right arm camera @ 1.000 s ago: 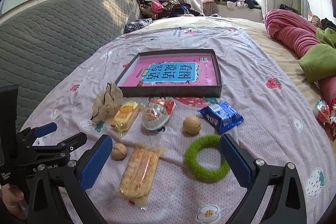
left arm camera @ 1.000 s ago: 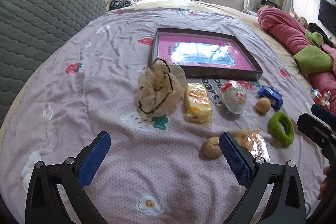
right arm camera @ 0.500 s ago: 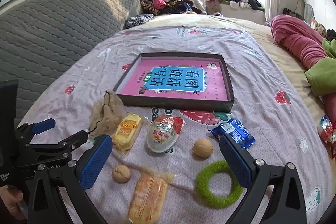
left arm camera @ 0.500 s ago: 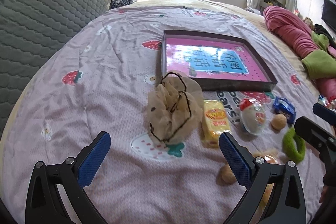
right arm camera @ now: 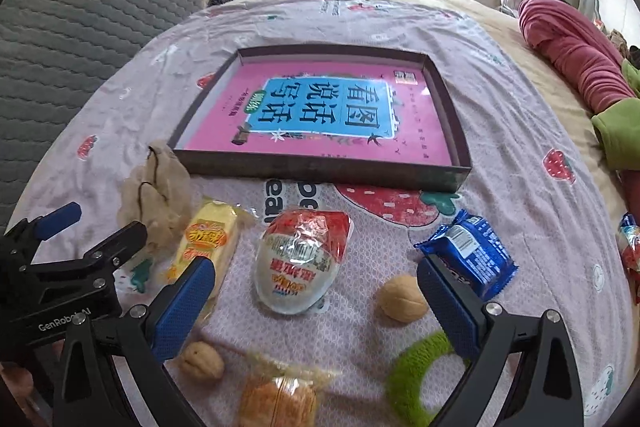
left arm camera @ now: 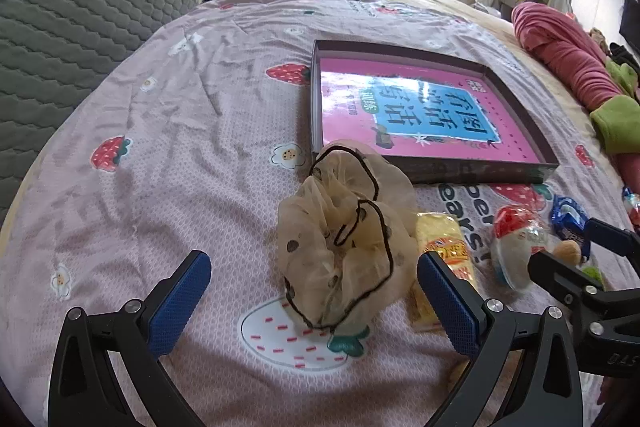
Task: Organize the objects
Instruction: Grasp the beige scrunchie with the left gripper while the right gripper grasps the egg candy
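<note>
Left tool [left arm camera: 314, 291] advanced, jaws wide around beige scrunchie [left arm camera: 344, 243]

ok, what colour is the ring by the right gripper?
Green, fuzzy-looking. The ring shows best in the right wrist view, low beside the right gripper.

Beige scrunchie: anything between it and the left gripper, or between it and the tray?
Nothing visible. The beige scrunchie sits between the open left gripper fingers, and the tray wall lies directly behind it.
</note>
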